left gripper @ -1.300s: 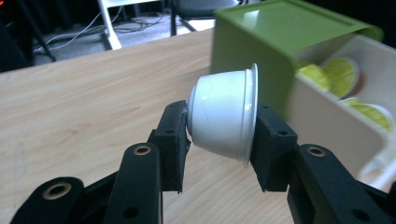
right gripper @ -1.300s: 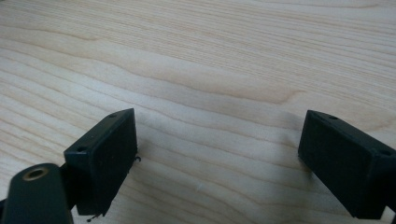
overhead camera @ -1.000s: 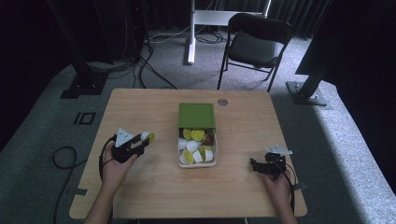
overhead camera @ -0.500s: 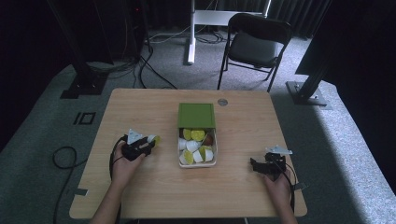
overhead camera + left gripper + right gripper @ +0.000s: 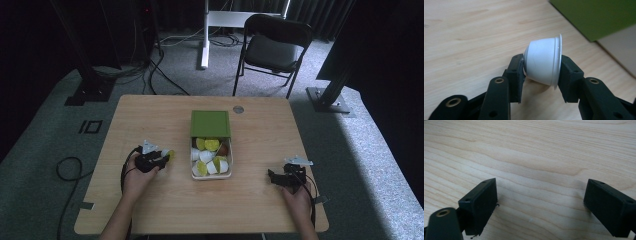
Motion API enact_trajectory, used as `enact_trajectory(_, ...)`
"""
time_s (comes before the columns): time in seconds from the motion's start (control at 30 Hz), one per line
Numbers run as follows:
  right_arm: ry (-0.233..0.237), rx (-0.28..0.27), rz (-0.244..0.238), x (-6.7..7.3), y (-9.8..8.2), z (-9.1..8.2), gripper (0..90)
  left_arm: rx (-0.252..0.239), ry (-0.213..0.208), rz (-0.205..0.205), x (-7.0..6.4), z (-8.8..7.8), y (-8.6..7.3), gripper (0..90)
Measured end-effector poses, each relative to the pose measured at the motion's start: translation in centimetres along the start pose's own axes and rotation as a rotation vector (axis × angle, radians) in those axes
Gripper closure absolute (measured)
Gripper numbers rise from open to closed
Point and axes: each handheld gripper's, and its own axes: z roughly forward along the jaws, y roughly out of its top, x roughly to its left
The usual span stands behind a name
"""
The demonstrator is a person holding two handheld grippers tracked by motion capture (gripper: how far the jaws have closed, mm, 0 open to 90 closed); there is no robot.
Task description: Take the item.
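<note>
From my feed: light wooden desk [image 5: 150,115] on grey carpet [image 5: 45,150]. A black folding chair [image 5: 272,47] stands beyond its far edge. White stand leg [image 5: 204,35] beside it, black cables [image 5: 155,65] trailing across the floor. Dark frame posts [image 5: 85,60] left and right; brighter light falls on the right carpet.

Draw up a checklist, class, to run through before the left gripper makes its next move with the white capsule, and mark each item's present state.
1. White capsule clamped between the left gripper jaws: ok.
2. Capsule undeformed: ok.
3. Capsule resting on the table or just above it: cannot tell.
4. Table beside the left gripper free of other capsules: ok.
5. Right gripper open, holding nothing, away from the box: ok.
</note>
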Motion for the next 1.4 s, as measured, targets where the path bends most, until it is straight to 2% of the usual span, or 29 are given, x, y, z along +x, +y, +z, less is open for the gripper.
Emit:
enact_trajectory(0.07, 0.0, -0.001, 0.0, 0.0, 0.0, 0.0, 11.4, -0.012, -0.016, 0.009, -0.1, 0.0, 0.0, 55.3)
enact_trajectory(0.13, 0.0, -0.001, 0.0, 0.0, 0.0, 0.0, 11.4, -0.031, -0.038, -0.015, -0.1, 0.0, 0.1, 45.9)
enact_trajectory(0.17, 0.0, 0.0, 0.0, 0.0, 0.0, 0.0, 11.4, -0.043, -0.035, -0.02, 0.0, -0.1, 0.1, 41.2)
enact_trajectory(0.27, 0.0, -0.001, 0.0, 0.0, 0.0, 0.0, 11.4, -0.038, -0.05, -0.048, -0.2, -0.4, 0.4, 31.0)
enact_trajectory(0.37, 0.0, -0.001, 0.0, 0.0, 0.0, 0.0, 11.4, -0.038, -0.043, -0.037, -0.1, -0.8, 0.5, 27.4)
enact_trajectory(0.5, 0.0, -0.001, 0.0, 0.0, 0.0, 0.0, 11.4, -0.069, -0.035, -0.025, 0.1, -2.0, 0.4, 26.9)
enact_trajectory(0.6, 0.0, 0.0, 0.0, 0.0, 0.0, 0.0, 11.4, -0.061, -0.022, 0.0, 0.3, -2.8, 0.1, 25.2)
enact_trajectory(0.73, 0.0, 0.0, -0.001, 0.0, 0.0, 0.0, 11.4, -0.072, -0.018, -0.012, 0.8, -3.8, -0.3, 20.1)
enact_trajectory(0.9, 0.0, -0.001, -0.001, 0.0, 0.0, 0.0, 11.4, -0.077, -0.001, -0.008, 1.4, -4.9, -1.0, 17.2)
enact_trajectory(1.0, 0.0, -0.001, -0.001, 0.0, 0.0, 0.0, 11.4, -0.097, 0.016, -0.04, 2.2, -5.8, -1.9, 14.6)
enact_trajectory(1.03, 0.0, -0.001, -0.001, 0.0, 0.0, 0.0, 11.4, -0.094, 0.021, -0.043, 2.4, -5.9, -2.0, 10.0)
enact_trajectory(1.27, 0.0, -0.001, -0.001, 0.0, 0.0, 0.0, 11.4, -0.068, 0.062, -0.042, 3.7, -7.6, -3.6, 10.0)
enact_trajectory(1.4, 0.0, -0.001, -0.001, 0.0, 0.0, 0.0, 11.4, -0.065, 0.073, -0.053, 4.0, -8.5, -4.3, 10.0)
